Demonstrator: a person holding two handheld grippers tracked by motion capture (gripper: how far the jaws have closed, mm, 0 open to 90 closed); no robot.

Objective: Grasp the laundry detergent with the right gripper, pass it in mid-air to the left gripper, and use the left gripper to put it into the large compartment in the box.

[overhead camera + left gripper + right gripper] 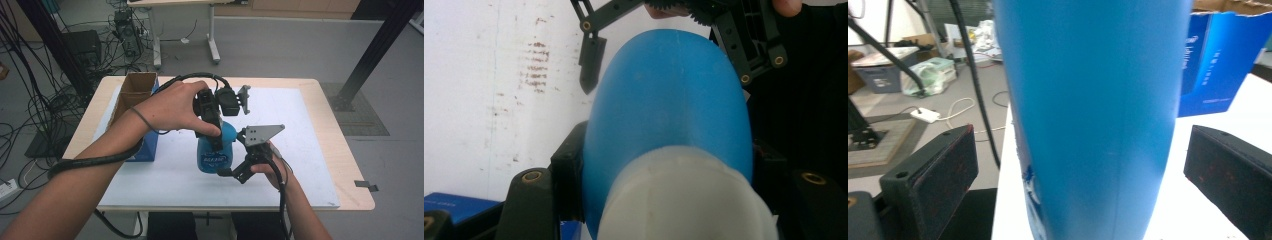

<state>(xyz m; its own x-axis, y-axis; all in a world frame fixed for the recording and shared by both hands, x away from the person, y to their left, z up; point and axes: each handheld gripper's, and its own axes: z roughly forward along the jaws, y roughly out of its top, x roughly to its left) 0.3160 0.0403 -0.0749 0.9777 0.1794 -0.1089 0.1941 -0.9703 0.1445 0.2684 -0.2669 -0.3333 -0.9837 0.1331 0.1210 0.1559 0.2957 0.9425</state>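
Observation:
A blue plastic bottle [216,152] with a pale label stands upright over the white mat [305,150] near the table's middle. My left gripper [217,134] comes down from above and is shut on the bottle's upper body [669,100], just below its white neck [684,200]. My right gripper [234,172] reaches in low from the near right, open. Its two black pads [943,175] flank the bottle's lower body [1093,110] with gaps on both sides. One right finger [590,65] also hangs beside the bottle in the left gripper view.
An open cardboard box with blue sides [136,97] stands at the mat's left edge, close to my left forearm; its blue wall [1223,60] is behind the bottle. The wooden table edge [350,165] runs along the right. Cables and a desk leg [214,47] lie beyond.

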